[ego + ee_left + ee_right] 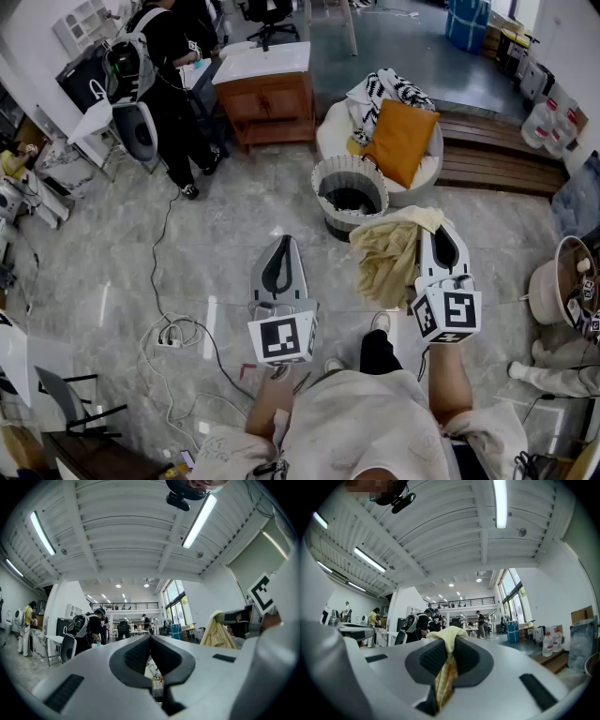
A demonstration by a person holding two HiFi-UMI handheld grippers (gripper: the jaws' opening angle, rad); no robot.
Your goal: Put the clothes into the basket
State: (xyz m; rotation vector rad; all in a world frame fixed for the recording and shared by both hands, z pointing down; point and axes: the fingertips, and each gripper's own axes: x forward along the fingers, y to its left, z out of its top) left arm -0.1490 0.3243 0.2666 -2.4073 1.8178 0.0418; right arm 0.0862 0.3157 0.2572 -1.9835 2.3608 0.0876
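Grey marble floor (112, 253) is shining all through the big room. Right tongs (441, 239) are pinching a yellow cloth (389, 253), hanging just beside the white basket (319, 183). Left tongs (280, 251) are pressing together, gripping nothing.

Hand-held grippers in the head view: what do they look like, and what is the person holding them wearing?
The left hand-held gripper and the right hand-held gripper are each a pale grey wedge with dark ribbed pads inside. At the back of each sits a white cube with black square markers. The person wears an off-white top.
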